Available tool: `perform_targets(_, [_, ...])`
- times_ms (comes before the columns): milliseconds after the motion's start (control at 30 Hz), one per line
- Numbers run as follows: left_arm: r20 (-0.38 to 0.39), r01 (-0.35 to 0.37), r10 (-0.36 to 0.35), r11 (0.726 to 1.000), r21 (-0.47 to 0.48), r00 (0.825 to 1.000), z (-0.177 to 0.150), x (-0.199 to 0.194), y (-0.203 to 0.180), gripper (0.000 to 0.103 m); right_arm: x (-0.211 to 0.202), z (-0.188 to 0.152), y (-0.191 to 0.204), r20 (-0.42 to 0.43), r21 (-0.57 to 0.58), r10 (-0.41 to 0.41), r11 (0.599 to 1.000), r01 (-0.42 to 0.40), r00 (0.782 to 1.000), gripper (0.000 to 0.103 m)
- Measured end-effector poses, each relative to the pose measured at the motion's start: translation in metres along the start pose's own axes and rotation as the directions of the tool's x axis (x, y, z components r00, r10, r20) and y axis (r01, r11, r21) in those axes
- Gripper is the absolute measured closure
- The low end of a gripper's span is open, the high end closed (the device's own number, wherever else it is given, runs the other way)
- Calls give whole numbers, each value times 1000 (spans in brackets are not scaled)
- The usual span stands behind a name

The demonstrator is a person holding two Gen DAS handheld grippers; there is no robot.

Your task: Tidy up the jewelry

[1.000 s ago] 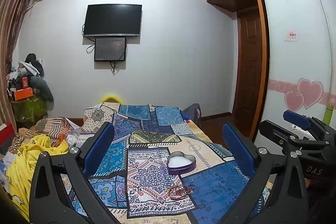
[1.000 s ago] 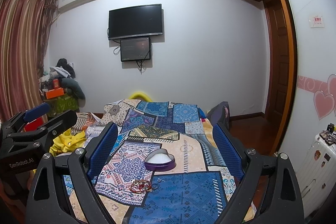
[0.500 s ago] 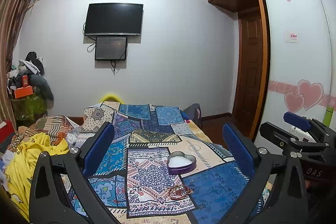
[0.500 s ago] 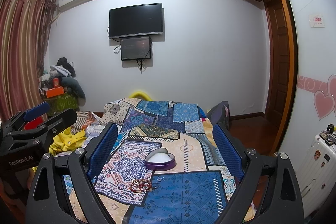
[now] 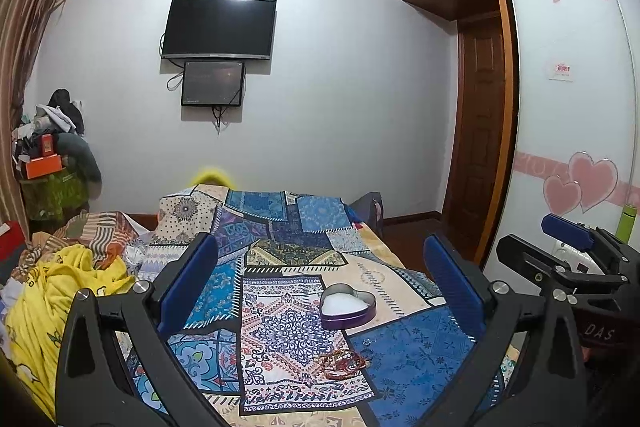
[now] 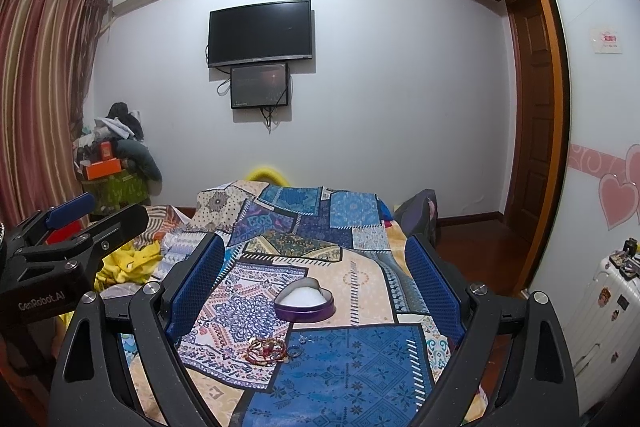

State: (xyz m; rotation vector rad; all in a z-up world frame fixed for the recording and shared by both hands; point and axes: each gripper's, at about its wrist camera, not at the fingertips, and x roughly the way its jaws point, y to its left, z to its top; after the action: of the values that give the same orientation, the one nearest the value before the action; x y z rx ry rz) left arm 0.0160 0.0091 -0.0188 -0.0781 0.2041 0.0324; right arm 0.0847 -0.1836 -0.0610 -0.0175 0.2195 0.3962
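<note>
A small tangle of red and gold bracelets (image 5: 342, 363) (image 6: 267, 350) lies on the patchwork bedspread (image 5: 280, 307) (image 6: 344, 359), low between the fingers in both views. The heap is slightly wider than deep, its long axis running left to right across the bed. Just to its right, touching or nearly so, lies a small silvery ring (image 6: 294, 351) (image 5: 366, 342). Farther up the bed, a little to the right of the bracelets and apart from them, sits a heart-shaped tin (image 5: 347, 309) (image 6: 304, 301) with purple sides and a white lining, open at the top; in the left wrist view its point faces right, in the right wrist view the lobes face left. The left gripper (image 5: 320, 287) hangs above the bed with its blue-padded fingers spread wide and holding nothing; the right gripper (image 6: 316, 287) is likewise spread wide and empty. Each shows at the edge of the other's view. A yellow cloth (image 5: 48, 307) is heaped on the left side of the bed. On the far wall hangs a dark television (image 5: 219, 28) with a smaller screen (image 5: 213, 83) below it.
</note>
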Motion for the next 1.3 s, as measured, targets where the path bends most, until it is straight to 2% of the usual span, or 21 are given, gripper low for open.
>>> perform_targets(200, [-44,-5,5,1000,-13,999,-5,18,7,0,10,-2,-3,-35,-8,-13,1000,13,999,13])
perform_targets(367, [-112,-28,22,998,-51,993,-15,44,22,0,27,-11,-8,-88,-15,-36,999,35,995,13])
perform_targets(500, [-186,-36,21,996,-75,982,-27,68,34,0,42,-20,-11,-146,-18,-59,998,57,988,13])
perform_targets(600, [-254,-35,8,994,-100,967,-40,88,45,1,55,-28,-14,-205,-19,-64,998,62,977,13])
perform_targets(700, [-333,-24,-22,991,-132,943,-56,107,56,10,69,-42,-19,-274,-25,-39,999,34,961,13])
perform_targets(867, [-463,-12,-65,987,-163,884,-85,136,66,26,91,-60,-29,-370,-21,-9,1000,2,929,13])
perform_targets(1000, [-525,6,-91,987,-161,846,-103,153,66,34,106,-71,-32,-417,-4,16,1000,-20,909,14])
perform_targets(1167, [-582,44,-120,989,-143,804,-119,173,62,49,124,-83,-35,-474,-6,46,998,-55,879,28])
perform_targets(1300, [-618,92,-142,989,-111,773,-129,187,53,55,139,-92,-34,-522,0,78,996,-91,849,37])
